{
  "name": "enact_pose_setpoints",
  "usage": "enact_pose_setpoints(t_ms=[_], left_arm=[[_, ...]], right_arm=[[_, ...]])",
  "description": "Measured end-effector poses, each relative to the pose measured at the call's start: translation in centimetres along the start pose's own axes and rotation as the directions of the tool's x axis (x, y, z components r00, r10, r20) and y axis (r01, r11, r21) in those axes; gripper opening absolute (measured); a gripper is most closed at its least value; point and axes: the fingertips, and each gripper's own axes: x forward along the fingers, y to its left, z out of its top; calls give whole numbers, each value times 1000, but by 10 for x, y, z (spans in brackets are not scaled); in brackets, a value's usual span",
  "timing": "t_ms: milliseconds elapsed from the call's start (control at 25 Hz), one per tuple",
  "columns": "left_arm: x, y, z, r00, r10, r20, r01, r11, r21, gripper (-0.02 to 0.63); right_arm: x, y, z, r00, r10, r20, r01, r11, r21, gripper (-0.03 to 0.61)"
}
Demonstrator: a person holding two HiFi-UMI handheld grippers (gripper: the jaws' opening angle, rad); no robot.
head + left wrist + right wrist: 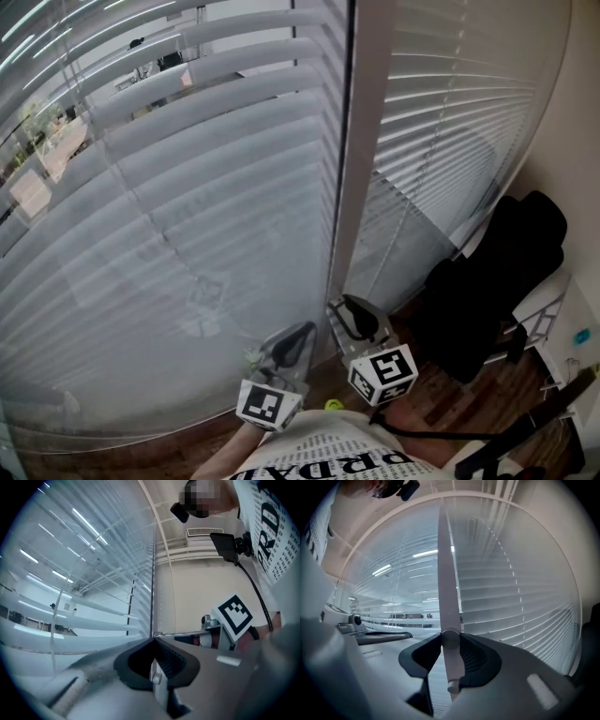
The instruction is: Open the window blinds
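Head view: window blinds (187, 187) span the wall, tilt wand (364, 159) hangs between the panels down to the right gripper (349, 314), left gripper (292, 345) just beside; left gripper view: jaw tips together, nothing held; right gripper view: jaws clamped on the tilt wand (449, 620).

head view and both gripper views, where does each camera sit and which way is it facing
Head view: on the person's head, looking steeply down at the blinds; left tongs, right tongs and printed shirt show.
Left gripper view: on the left tongs, looking along their closed tips toward the blinds' edge; shirt and the right tongs' marker cube show.
Right gripper view: on the right tongs, facing the blinds; they clamp the wand.
Shared: head and left gripper views both show that marker cube.
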Motion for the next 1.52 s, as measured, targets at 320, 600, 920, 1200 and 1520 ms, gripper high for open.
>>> enact_pose_setpoints(t_ms=[320,600,920,1200,1520], left_arm=[[1,-1,1,1000,0,0,0,1000,10,8],[1,-1,1,1000,-2,1,2,1000,9,8],[3,0,0,1000,-2,2,2,1000,12,8],[3,-1,1,1000,-6,5,6,1000,9,8],[3,-2,0,1000,-9,7,9,1000,2,8]], right_arm=[[0,-2,0,1000,-2,30,-2,991,131,133],[0,-2,0,1000,-16,21,15,997,70,135],[-2,6,6,993,-94,-67,59,911,-408,135],[1,18,5,982,-177,-68,62,642,-764,137],[2,18,4,983,-172,-67,54,616,-786,135]])
